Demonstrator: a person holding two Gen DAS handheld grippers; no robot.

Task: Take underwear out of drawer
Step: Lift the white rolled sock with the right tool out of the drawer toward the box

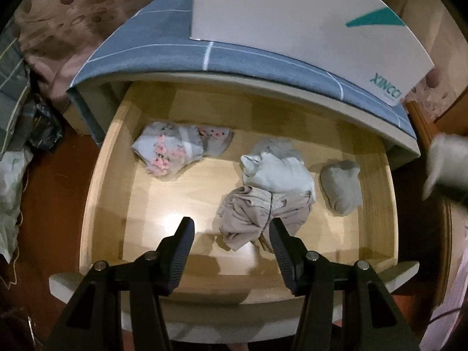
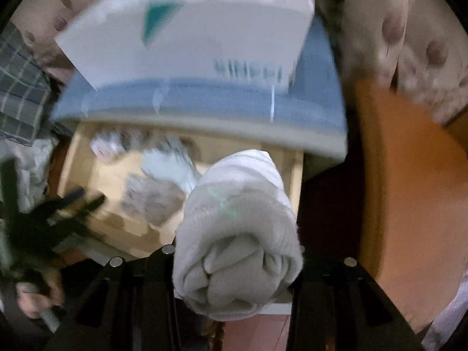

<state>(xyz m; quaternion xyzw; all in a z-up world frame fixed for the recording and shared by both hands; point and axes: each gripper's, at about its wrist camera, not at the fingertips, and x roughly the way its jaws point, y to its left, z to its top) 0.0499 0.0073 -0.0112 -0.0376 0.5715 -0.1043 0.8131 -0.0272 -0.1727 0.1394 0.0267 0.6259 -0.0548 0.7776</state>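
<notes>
The wooden drawer [image 1: 117, 175] stands pulled out with several garments in it: a grey one with pink flowers [image 1: 178, 149], a white one [image 1: 278, 172], a crumpled beige one [image 1: 254, 216] and a folded grey one [image 1: 340, 185]. My left gripper [image 1: 231, 222] hangs open over the drawer's front, its right finger above the beige garment and nothing between the pads. My right gripper [image 2: 237, 251] is shut on a rolled grey-white garment [image 2: 237, 228], held high above the drawer's right end [image 2: 297, 172]. That roll appears blurred at the right edge [image 1: 447, 166] of the left wrist view.
A white box with a teal mark [image 1: 292, 14] lies on a blue checked cloth [image 1: 146, 52] covering the cabinet top. An orange-brown wooden surface [image 2: 409, 175] stands to the right. Plaid fabric [image 2: 20, 87] and pale cloth lie to the left. A hand [image 2: 38, 295] grips the left tool.
</notes>
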